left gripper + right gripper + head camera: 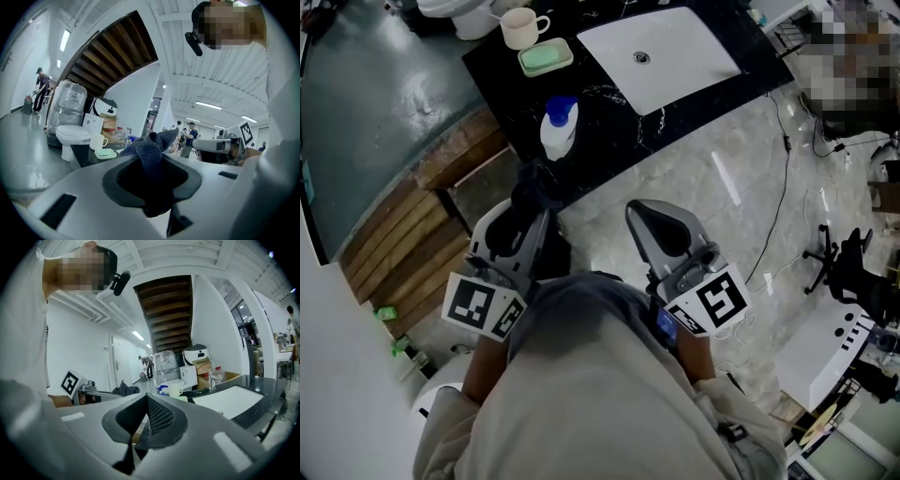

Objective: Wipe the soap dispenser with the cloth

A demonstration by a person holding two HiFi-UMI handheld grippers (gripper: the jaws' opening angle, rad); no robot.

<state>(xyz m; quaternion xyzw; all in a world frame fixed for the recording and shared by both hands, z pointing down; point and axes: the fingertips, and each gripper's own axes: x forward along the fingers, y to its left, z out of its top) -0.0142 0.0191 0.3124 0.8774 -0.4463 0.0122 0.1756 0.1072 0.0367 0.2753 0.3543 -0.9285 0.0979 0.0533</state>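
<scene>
left gripper (pixel 530 217) clamps one dark cloth (pixel 536 186); right gripper (pixel 652 220) jaws together, empty. one soap dispenser (pixel 560 127) by counter's (pixel 609 117) near edge.

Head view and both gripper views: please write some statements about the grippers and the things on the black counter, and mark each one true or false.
1. The left gripper is shut on the dark blue cloth. True.
2. The right gripper holds the white soap dispenser with a blue cap. False: its jaws are shut with nothing between them; the dispenser stands on the black marble counter.
3. The white mug stands in the white sink. False: it stands on the counter.
4. The green soap dish lies beside the mug. True.
</scene>
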